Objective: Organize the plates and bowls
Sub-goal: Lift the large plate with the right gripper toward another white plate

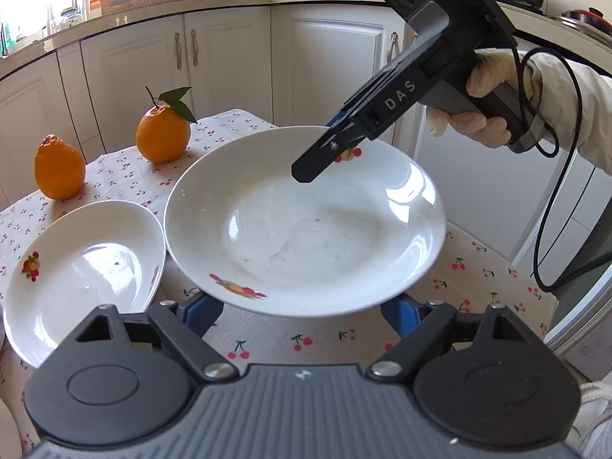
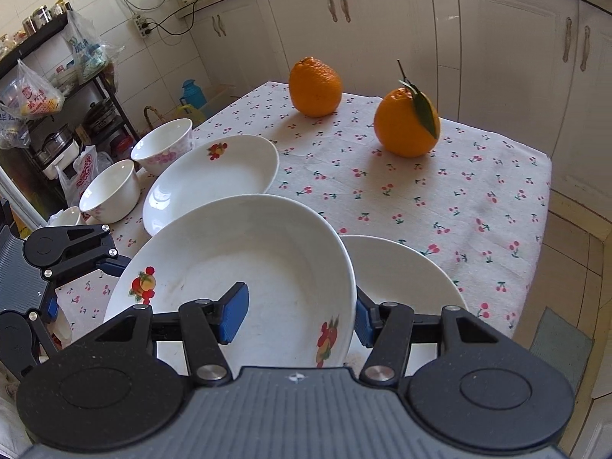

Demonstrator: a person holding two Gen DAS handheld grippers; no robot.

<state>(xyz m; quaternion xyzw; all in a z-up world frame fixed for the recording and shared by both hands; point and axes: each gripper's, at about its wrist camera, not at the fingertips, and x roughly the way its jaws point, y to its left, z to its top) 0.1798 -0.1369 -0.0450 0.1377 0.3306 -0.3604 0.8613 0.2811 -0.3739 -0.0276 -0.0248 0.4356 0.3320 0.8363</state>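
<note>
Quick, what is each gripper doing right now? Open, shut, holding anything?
Left gripper: open, fingers wide apart beneath the lifted plate, not clamping it.
Right gripper: shut on that plate's rim, one finger inside, one outside.

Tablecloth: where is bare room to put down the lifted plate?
Free: tablecloth between the two oranges and the right edge. Crowded: the left side, with two bowls and a plate.
</note>
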